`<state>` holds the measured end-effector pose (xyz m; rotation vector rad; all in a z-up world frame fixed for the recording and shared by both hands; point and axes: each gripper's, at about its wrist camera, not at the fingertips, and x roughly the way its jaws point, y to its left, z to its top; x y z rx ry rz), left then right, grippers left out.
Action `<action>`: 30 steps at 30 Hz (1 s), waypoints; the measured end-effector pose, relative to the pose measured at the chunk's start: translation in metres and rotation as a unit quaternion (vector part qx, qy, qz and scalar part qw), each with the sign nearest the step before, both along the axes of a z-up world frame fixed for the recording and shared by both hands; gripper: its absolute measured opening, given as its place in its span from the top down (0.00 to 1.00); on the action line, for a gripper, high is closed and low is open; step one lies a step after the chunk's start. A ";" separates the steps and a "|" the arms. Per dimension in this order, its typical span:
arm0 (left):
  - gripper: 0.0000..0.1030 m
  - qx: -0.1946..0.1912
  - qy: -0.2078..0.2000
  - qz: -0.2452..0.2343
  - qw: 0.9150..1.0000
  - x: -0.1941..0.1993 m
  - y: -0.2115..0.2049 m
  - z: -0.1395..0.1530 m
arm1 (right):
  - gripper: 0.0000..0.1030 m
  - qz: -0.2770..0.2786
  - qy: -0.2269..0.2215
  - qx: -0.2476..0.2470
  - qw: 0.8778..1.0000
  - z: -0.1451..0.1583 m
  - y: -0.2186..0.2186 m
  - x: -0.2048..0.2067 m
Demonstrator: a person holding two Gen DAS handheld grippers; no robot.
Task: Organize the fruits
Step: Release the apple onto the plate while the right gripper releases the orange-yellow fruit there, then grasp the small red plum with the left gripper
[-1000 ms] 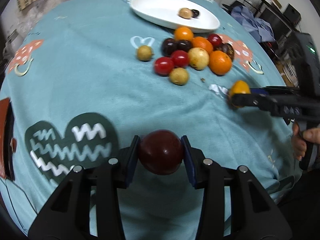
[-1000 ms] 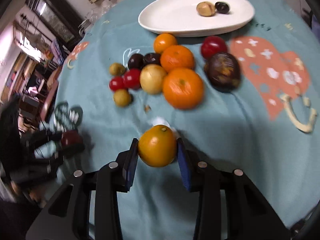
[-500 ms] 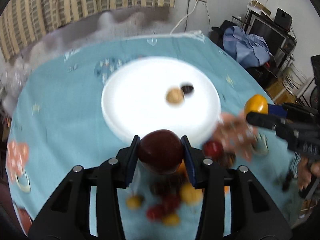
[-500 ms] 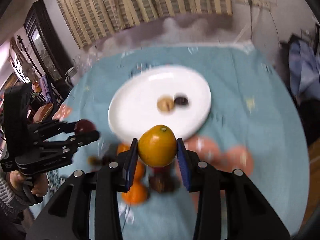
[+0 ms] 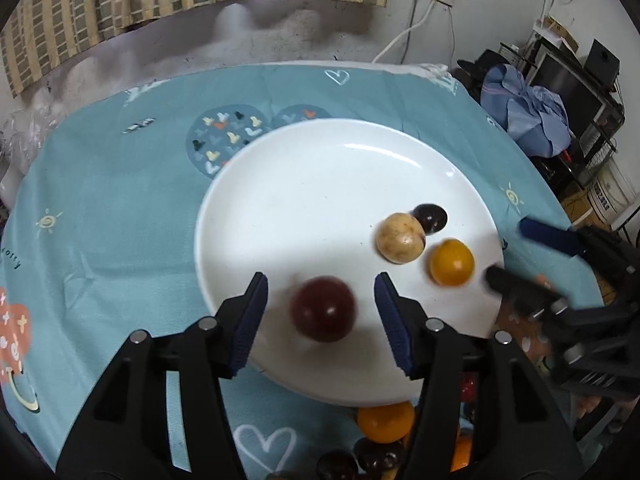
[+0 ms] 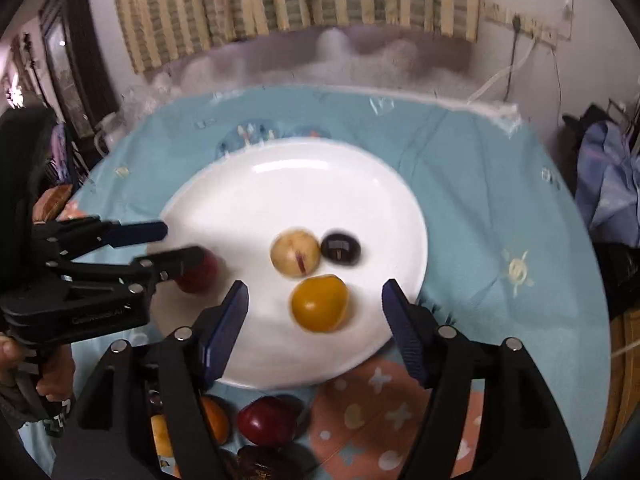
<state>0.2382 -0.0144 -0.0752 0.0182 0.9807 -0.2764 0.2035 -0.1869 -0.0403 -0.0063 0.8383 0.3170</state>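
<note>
A white plate (image 5: 320,184) (image 6: 280,196) lies on the teal tablecloth. My left gripper (image 5: 322,312) is open over the plate's near edge, with a dark red fruit (image 5: 323,309) (image 6: 198,274) loose between its jaws, blurred. My right gripper (image 6: 314,306) is open too, with a yellow-orange fruit (image 6: 319,308) (image 5: 451,262) free between its jaws on the plate. A tan fruit (image 5: 400,238) (image 6: 295,254) and a small dark fruit (image 5: 430,218) (image 6: 341,249) lie on the plate beside it.
Several more fruits lie on the cloth (image 5: 100,200) just in front of the plate: an orange (image 5: 386,420), dark ones (image 5: 374,456) and a red one (image 6: 267,420). A wall and curtain stand behind the table; clutter is at right.
Both grippers moved forward over the plate and opened. The dark red fruit and the yellow-orange fruit left the jaws and now are on the plate.
</note>
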 end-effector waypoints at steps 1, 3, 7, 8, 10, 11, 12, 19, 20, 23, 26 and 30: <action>0.45 -0.005 -0.006 0.008 1.000 -0.005 0.007 0.008 | 0.33 -0.011 -0.025 0.015 1.000 0.015 -0.008 -0.007; 0.38 -0.013 -0.014 0.019 1.000 -0.018 0.020 0.017 | 0.31 -0.029 -0.061 0.050 0.996 0.039 -0.027 -0.021; 0.35 -0.004 -0.012 0.038 0.999 -0.064 0.045 0.023 | 0.26 -0.053 -0.049 0.092 0.993 0.040 -0.055 -0.057; 0.35 0.003 -0.005 0.039 0.999 -0.078 0.048 0.020 | 0.26 -0.052 -0.038 0.092 0.994 0.033 -0.057 -0.066; 0.35 0.011 0.013 0.036 0.999 -0.108 0.053 0.011 | 0.26 -0.056 -0.011 0.081 0.995 0.016 -0.060 -0.089; 0.35 0.013 0.023 0.034 0.999 -0.122 0.054 0.005 | 0.26 -0.057 0.002 0.081 0.995 0.010 -0.061 -0.099; 0.34 0.015 0.032 0.033 0.999 -0.136 0.056 0.000 | 0.26 -0.058 0.016 0.082 0.995 0.003 -0.062 -0.109; 0.36 0.007 0.079 0.047 0.996 -0.177 0.061 -0.040 | 0.26 -0.049 0.090 0.102 0.990 -0.019 -0.055 -0.155; 0.36 0.001 0.081 0.048 0.996 -0.176 0.061 -0.041 | 0.26 -0.043 0.092 0.099 0.990 -0.019 -0.050 -0.160; 0.36 -0.008 0.073 0.042 0.996 -0.171 0.057 -0.040 | 0.26 -0.025 0.089 0.089 0.992 -0.013 -0.040 -0.170; 0.36 -0.009 0.068 0.031 0.997 -0.166 0.052 -0.040 | 0.26 -0.020 0.079 0.080 0.993 -0.007 -0.037 -0.176; 0.43 -0.018 0.067 0.019 0.997 -0.161 0.050 -0.042 | 0.26 -0.033 0.083 0.079 0.993 -0.006 -0.043 -0.181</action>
